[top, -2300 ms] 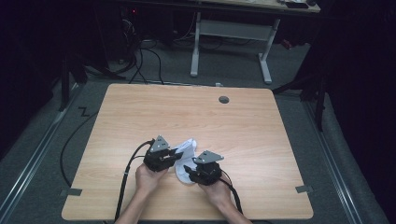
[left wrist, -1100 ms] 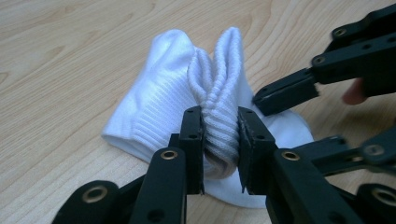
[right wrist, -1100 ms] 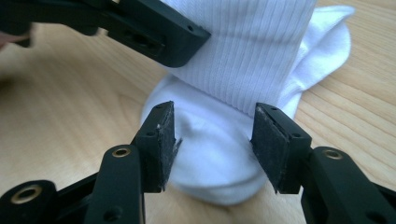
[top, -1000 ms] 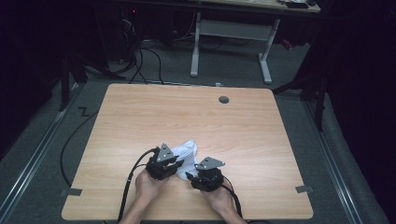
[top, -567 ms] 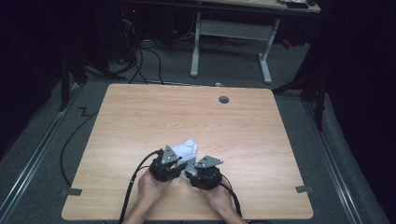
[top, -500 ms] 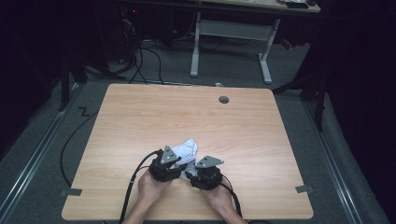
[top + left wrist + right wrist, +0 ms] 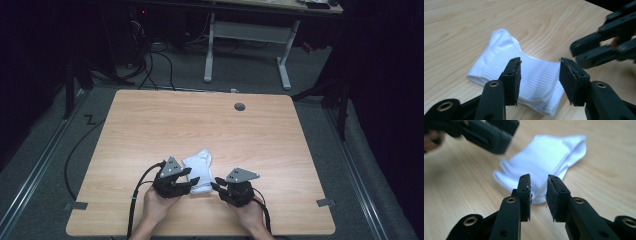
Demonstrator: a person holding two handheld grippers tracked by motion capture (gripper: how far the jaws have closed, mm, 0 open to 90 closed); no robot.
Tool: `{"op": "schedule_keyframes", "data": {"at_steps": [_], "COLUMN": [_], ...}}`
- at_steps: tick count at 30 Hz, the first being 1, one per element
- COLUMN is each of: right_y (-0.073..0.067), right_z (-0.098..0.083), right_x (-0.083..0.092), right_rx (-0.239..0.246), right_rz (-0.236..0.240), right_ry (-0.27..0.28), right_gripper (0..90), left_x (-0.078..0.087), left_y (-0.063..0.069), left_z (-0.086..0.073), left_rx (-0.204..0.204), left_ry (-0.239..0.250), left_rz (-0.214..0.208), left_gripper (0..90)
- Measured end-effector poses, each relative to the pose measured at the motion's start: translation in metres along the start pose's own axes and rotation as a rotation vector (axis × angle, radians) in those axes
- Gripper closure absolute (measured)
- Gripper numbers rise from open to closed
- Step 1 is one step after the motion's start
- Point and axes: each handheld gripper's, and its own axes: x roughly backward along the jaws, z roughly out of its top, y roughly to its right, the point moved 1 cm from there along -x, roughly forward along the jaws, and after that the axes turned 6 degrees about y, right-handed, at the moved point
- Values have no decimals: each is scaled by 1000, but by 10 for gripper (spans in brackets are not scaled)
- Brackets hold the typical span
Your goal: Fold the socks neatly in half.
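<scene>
- Two grippers flank the sock (image 7: 199, 172) at the near middle of the table (image 7: 150, 125), one on each side of it.
- I see the sock lying flat and folded on the bare wood, well in from every edge, with its rounded end pointing away from me.
- My left gripper (image 7: 192, 180) sits just beside the sock's near left edge; in the left gripper view (image 7: 540, 77) its jaws have just been opening and stand released, with the sock behind the gap and neither pad pressing on it.
- My right gripper (image 7: 215, 186) is just off the sock's near right corner; in the right gripper view (image 7: 539, 195) its jaws have just been closing to a narrow gap, with nothing between the pads, so it grasps nothing.
- In that same view I see the sock (image 7: 546, 157) lying beyond the tips, apart from them.
- Both hands are close to the near table edge, so I have little room behind them.
- Ahead and to both sides the wood is open, up to a grey cap (image 7: 240, 106) near the far edge.
</scene>
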Motion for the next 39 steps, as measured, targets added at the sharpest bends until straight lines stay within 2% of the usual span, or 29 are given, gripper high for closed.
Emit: {"op": "schedule_keyframes", "data": {"at_steps": [2, 5, 6, 7, 8, 11, 13, 15, 16, 19, 20, 24, 29, 36, 39], "right_y": [0, 1, 1, 1, 2, 2, 3, 4, 4, 5, 4, 2, 1, -9, -10], "right_z": [7, 12, 12, 12, 10, 6, 5, 2, 1, -1, -2, 1, 4, 11, 8], "right_x": [0, -5, -13, -13, -21, -29, -34, -39, -41, -44, -44, -41, -34, -15, -14], "right_rx": [-5, 3, 4, 4, -3, -27, -41, -33, -30, -24, -17, 10, 16, 49, 49], "right_rz": [3, 1, 2, 2, 5, 0, 3, 5, 10, 17, 21, 13, 20, 35, 31], "right_ry": [20, 11, -15, -15, -51, -82, -93, -112, -124, -129, -125, -110, -101, -83, -91], "right_gripper": [727, 695, 639, 639, 590, 574, 590, 646, 672, 735, 788, 825, 829, 829, 828], "left_x": [-1, -4, -5, -5, -6, -12, -14, -17, -18, -19, -20, -23, -27, -32, -33], "left_y": [1, 9, 14, 14, 15, 19, 19, 19, 19, 18, 18, 17, 18, 21, 23], "left_z": [-1, -7, -12, -12, -15, -24, -26, -28, -30, -32, -33, -36, -35, -35, -35], "left_rx": [-2, -35, -41, -41, -33, -24, -21, -21, -17, -8, 0, 12, 16, 31, 23], "left_ry": [-8, -39, -51, -51, -54, -89, -99, -112, -117, -118, -116, -119, -110, -111, -117], "left_rz": [4, 19, 37, 37, 50, 101, 110, 124, 144, 149, 153, 168, 175, 186, 187], "left_gripper": [522, 504, 474, 451, 426, 386, 371, 369, 372, 374, 372, 367, 364, 367, 369]}}
